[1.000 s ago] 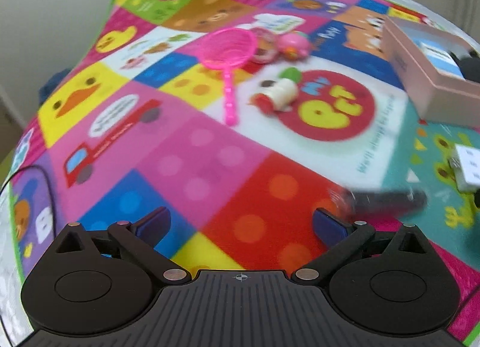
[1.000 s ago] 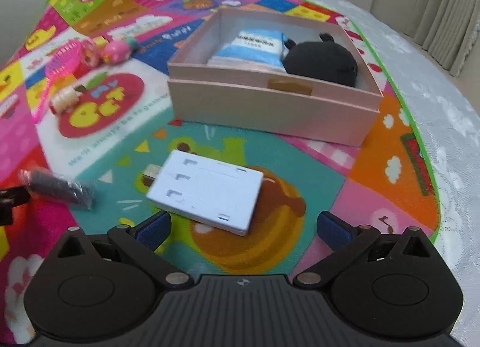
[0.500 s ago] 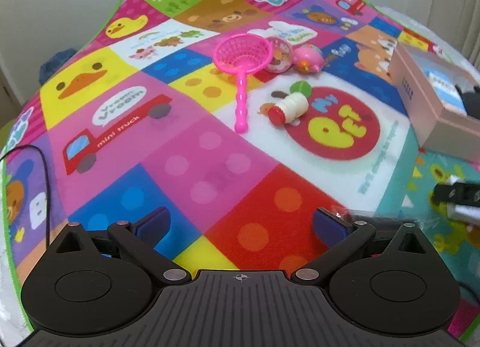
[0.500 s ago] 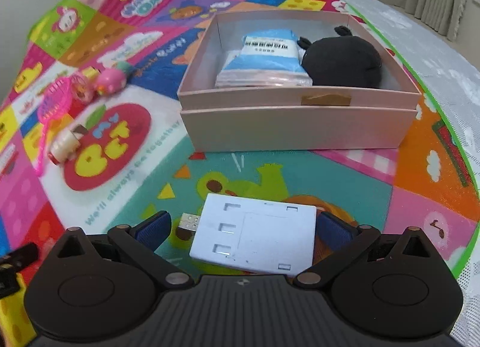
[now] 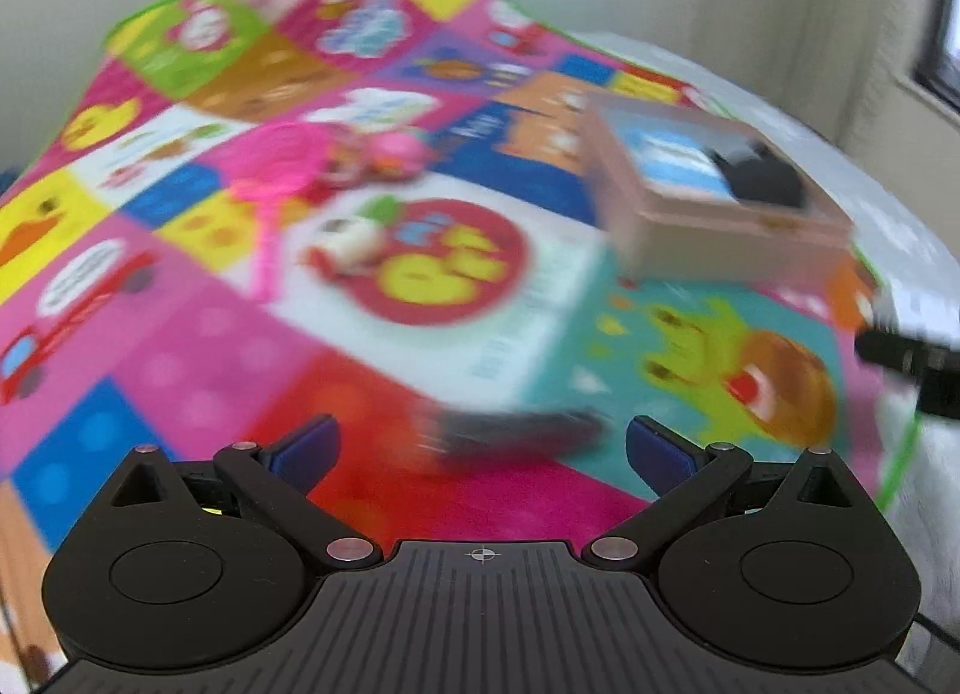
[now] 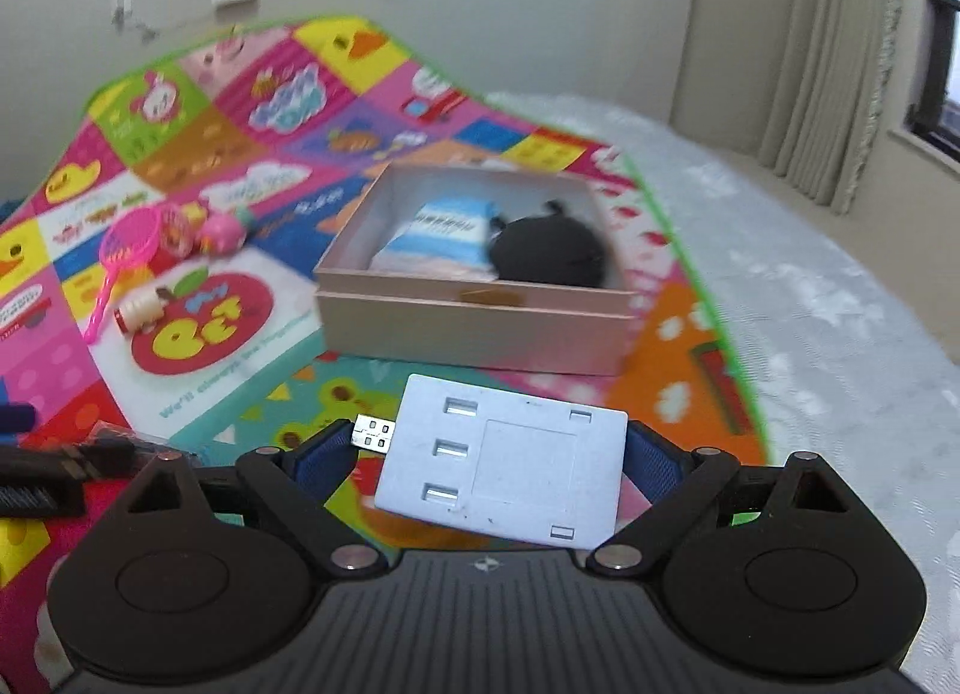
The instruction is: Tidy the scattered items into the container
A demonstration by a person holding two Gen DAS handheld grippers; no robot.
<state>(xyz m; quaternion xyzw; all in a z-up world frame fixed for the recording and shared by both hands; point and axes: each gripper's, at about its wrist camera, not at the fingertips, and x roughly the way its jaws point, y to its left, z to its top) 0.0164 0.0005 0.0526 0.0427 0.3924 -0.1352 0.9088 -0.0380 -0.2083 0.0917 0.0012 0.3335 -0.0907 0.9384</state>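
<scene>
My right gripper (image 6: 486,451) has its jaws closing on a white USB hub (image 6: 504,472). Both blue pads touch the hub's ends, and it hangs tilted above the mat. Straight ahead stands the pink box (image 6: 474,328), with a blue-and-white packet (image 6: 444,238) and a black pouch (image 6: 546,253) inside. My left gripper (image 5: 480,448) is open, low over the mat. A dark wrapped packet (image 5: 516,433), blurred, lies on the mat between its fingertips, untouched. The pink box (image 5: 720,238) sits far right in the left wrist view.
On the play mat (image 6: 252,346), left of the box, lie a pink toy net (image 6: 123,250), a pink toy (image 6: 222,229) and a white-and-red spool toy (image 6: 141,310). White bedding (image 6: 810,304) borders the mat on the right. A wall stands behind.
The right gripper closed in on the USB hub and rose with it. The left gripper swung right, so the dark packet now lies between its fingers.
</scene>
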